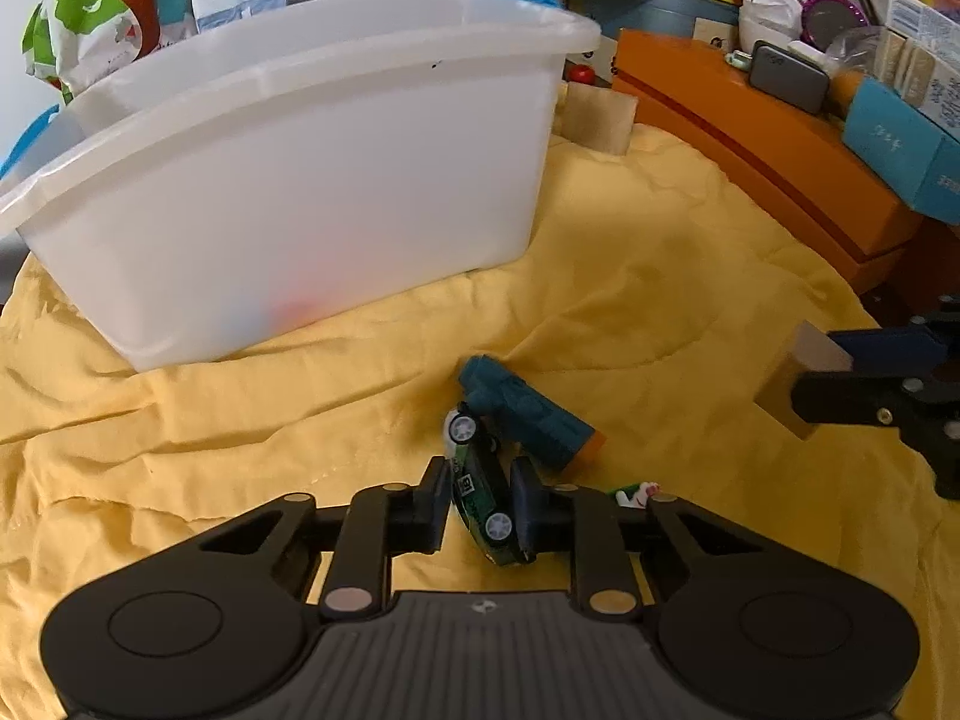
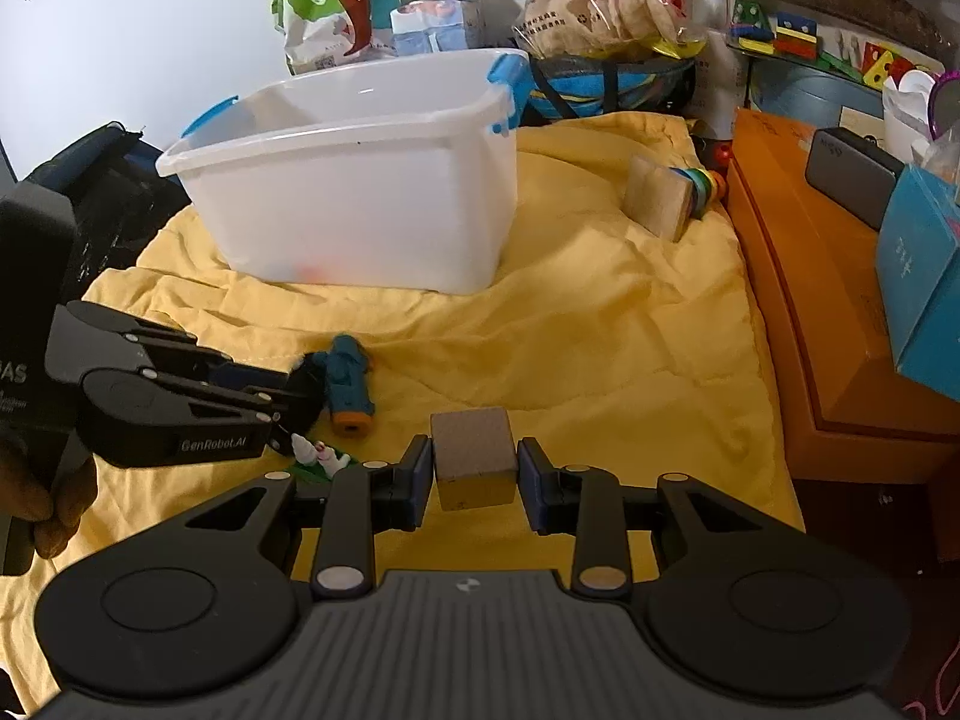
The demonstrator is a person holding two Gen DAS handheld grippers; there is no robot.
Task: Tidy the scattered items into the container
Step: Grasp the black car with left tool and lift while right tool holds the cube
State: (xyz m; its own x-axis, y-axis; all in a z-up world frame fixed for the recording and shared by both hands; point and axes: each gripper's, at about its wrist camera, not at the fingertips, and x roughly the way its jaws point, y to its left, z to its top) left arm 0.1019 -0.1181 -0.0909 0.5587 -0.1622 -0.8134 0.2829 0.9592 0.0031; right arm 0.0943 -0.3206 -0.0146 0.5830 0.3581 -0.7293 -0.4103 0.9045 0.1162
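My left gripper point(image 1: 480, 501) is shut on a green toy car point(image 1: 483, 498), tipped on its side just above the yellow cloth point(image 1: 660, 276). A teal and orange toy point(image 1: 528, 414) lies just beyond it. My right gripper point(image 2: 475, 471) is shut on a wooden cube point(image 2: 475, 459) and also shows at the right of the left wrist view point(image 1: 804, 384). The white plastic bin point(image 1: 300, 180) stands ahead to the left, also in the right wrist view point(image 2: 360, 192). A small white and green figure point(image 2: 318, 456) lies by the left gripper point(image 2: 288, 402).
A wooden block point(image 2: 657, 195) with coloured rings point(image 2: 708, 183) lies at the far right of the cloth. An orange box point(image 2: 840, 300) with a blue carton point(image 2: 924, 282) borders the right side. Snack bags point(image 2: 336, 6) and clutter stand behind the bin.
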